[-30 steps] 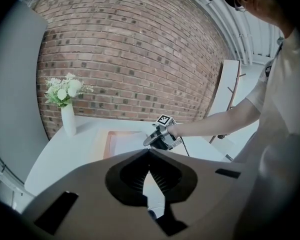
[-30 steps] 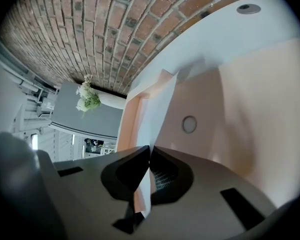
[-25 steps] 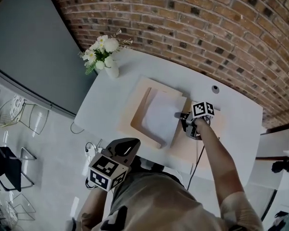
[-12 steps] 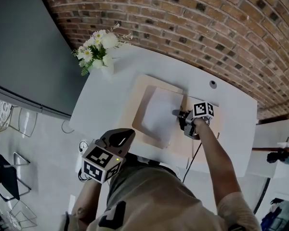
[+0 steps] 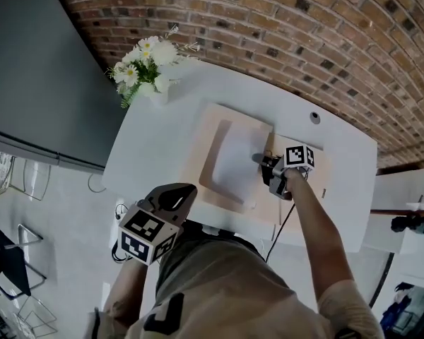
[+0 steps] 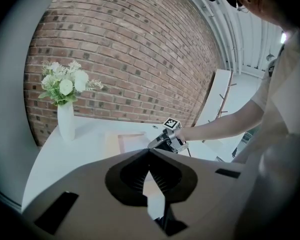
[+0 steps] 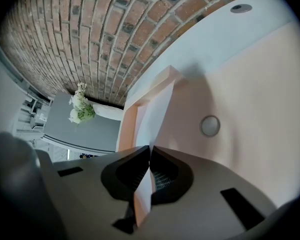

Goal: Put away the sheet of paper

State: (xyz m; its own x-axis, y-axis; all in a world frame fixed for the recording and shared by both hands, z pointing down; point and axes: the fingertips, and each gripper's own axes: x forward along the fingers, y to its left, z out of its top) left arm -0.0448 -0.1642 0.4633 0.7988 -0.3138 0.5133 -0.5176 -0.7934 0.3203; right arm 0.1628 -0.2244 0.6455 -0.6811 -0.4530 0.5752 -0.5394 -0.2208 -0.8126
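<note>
1. Folder [image 5: 196, 150]: beige, lies open and flat on the white table [image 5: 152, 154]. A round snap [image 7: 210, 125] sits on its inner face, on the half nearer the right gripper.
2. Contents: one white sheet [image 5: 234, 162] lies on the folder half nearer the vase, inside a darker raised border. Whether that border is a pocket cannot be told.
3. Right gripper [image 5: 258, 159]: over the middle of the folder. Its jaws are clenched on the sheet's edge, and in the right gripper view the sheet passes between them and runs on toward the folder's far corner.
4. Left gripper [image 5: 175, 195]: off the table, well apart from the folder, at the person's side. Its jaw tips meet with nothing between them.
5. Vase [image 5: 157, 96]: white, upright, holds white flowers [image 5: 145, 61]. It stands beyond the folder's far corner, apart from it.
6. A small round fitting [image 5: 315, 118] is set in the table near the folder's wall-side edge.
</note>
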